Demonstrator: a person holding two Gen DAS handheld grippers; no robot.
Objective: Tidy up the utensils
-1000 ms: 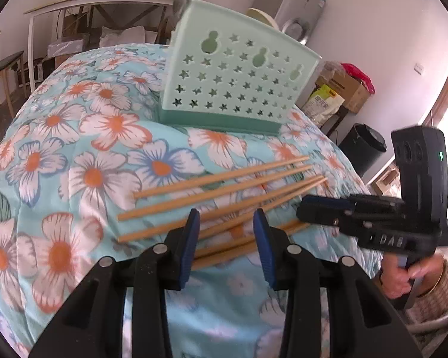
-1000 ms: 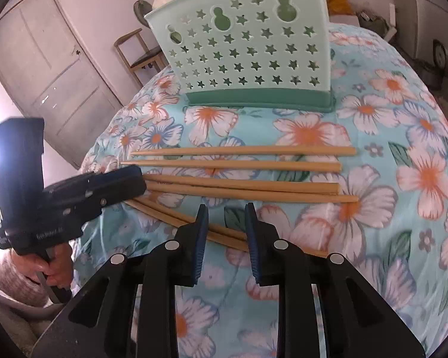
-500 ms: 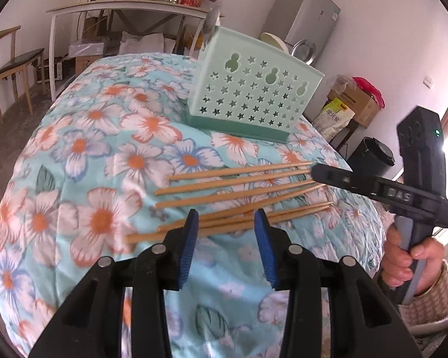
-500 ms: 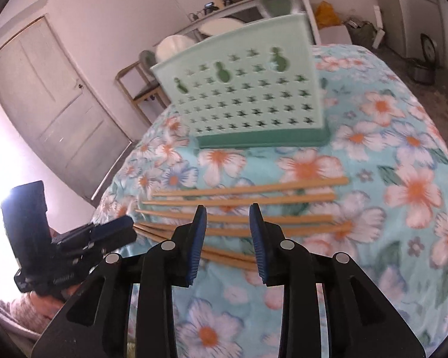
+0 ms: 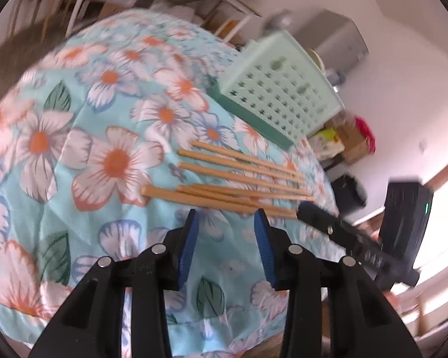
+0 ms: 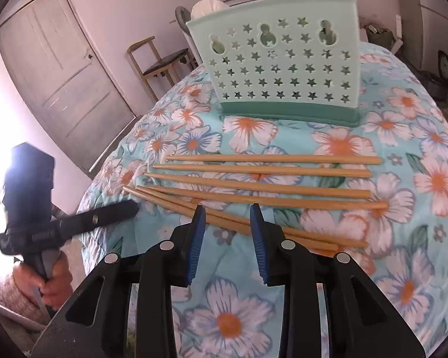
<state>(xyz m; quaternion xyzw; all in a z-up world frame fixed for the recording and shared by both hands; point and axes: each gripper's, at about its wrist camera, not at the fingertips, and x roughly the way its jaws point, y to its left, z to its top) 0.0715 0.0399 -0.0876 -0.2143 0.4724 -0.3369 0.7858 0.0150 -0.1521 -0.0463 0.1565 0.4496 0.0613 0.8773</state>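
The table (image 6: 418,268), under a light-blue cloth printed with orange and white flowers, falls away at its rounded left edge in the right wrist view, where floor, a pale door (image 6: 53,83) and a wooden chair (image 6: 161,62) lie beyond; the near cloth in front of both tools is bare, as is the strip between the sticks and the basket. Six wooden chopsticks (image 6: 262,179) lie flat at mid-table: four run side by side, roughly parallel and slightly apart, while the two nearest lie slanted and touching each other, their thin tips fanning to the left. They are plain pale wood, squared at the thick ends and tapered at the other. The right gripper (image 6: 227,208) hovers over the two slanted sticks with its blue pads parted; its jaws have just been opening and hold nothing. The left gripper (image 5: 225,213) hovers just short of the nearest sticks, its jaws part-open with only cloth showing between them, gripping nothing. In the left wrist view, which is blurred, the right gripper's tip sits just beside the sticks' thin ends. At the far side stands a mint-green utensil basket (image 6: 283,68), upright on a darker green base, its wall pierced with stars; what it holds inside cannot be made out.
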